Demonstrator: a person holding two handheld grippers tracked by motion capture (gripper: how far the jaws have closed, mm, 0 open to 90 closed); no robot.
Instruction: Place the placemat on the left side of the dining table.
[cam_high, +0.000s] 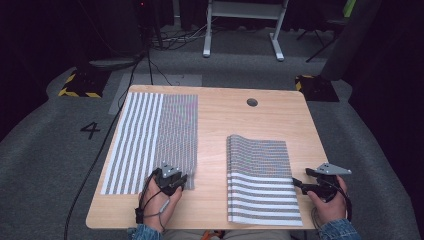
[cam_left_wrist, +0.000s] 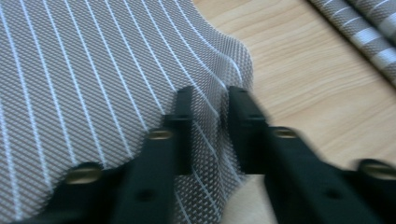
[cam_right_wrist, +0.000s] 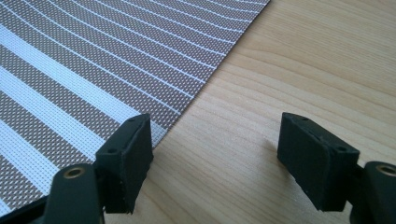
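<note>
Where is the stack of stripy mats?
In the high view the stack lies on the table's near right part, just left of the right claw, with one flat mat across on the left.

2 mats (cam_high: 150, 140) (cam_high: 262, 177) side by side on table (cam_high: 225, 115), perhaps not touching

Beneath the left hand-held gripper (cam_left_wrist: 208, 135), the striped mat (cam_left_wrist: 93, 84) is coarse woven mesh, matt; beside it, the worktop (cam_left_wrist: 303, 70) is smooth, pale wood.
</note>
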